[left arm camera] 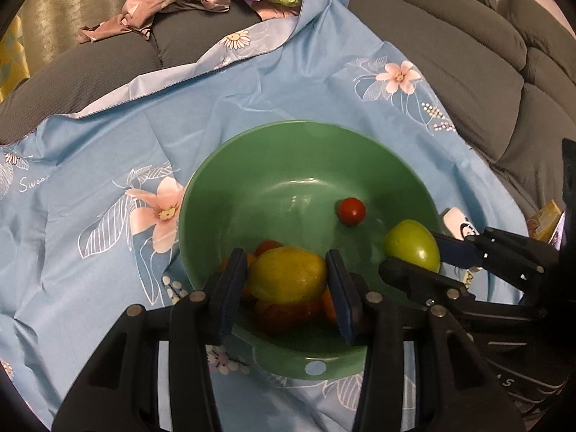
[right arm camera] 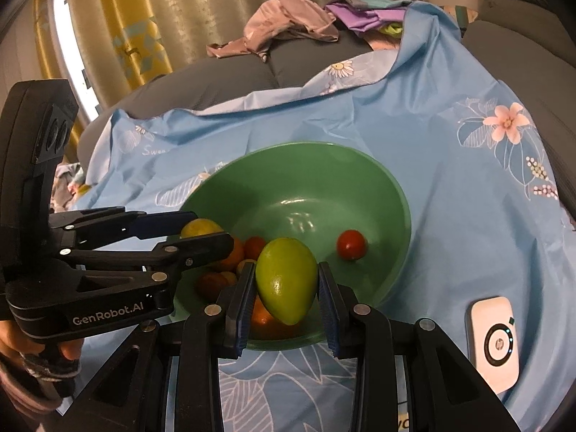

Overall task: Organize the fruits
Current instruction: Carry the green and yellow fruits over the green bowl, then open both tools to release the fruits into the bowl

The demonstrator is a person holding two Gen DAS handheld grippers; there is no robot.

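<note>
A green bowl (left arm camera: pixel 273 154) (right arm camera: pixel 363 165) sits on a blue flowered cloth. My left gripper (left arm camera: pixel 286 280) is shut on a yellow lemon (left arm camera: pixel 288 275) over the bowl's near side; the lemon also shows in the right wrist view (right arm camera: pixel 199 226). My right gripper (right arm camera: pixel 284 288) is shut on a green fruit (right arm camera: pixel 286 280), also seen in the left wrist view (left arm camera: pixel 412 248), over the bowl's rim. A small red tomato (left arm camera: pixel 351 211) (right arm camera: pixel 351 244) lies alone inside the bowl. Several orange and red fruits (right arm camera: pixel 230 255) are piled under the lemon.
The blue cloth (left arm camera: pixel 108 144) covers a grey sofa (left arm camera: pixel 468 54). Crumpled pink and purple clothes (right arm camera: pixel 298 25) lie at the back. A white HP device (right arm camera: pixel 495 342) lies on the cloth right of the bowl. Curtains (right arm camera: pixel 144 18) hang behind.
</note>
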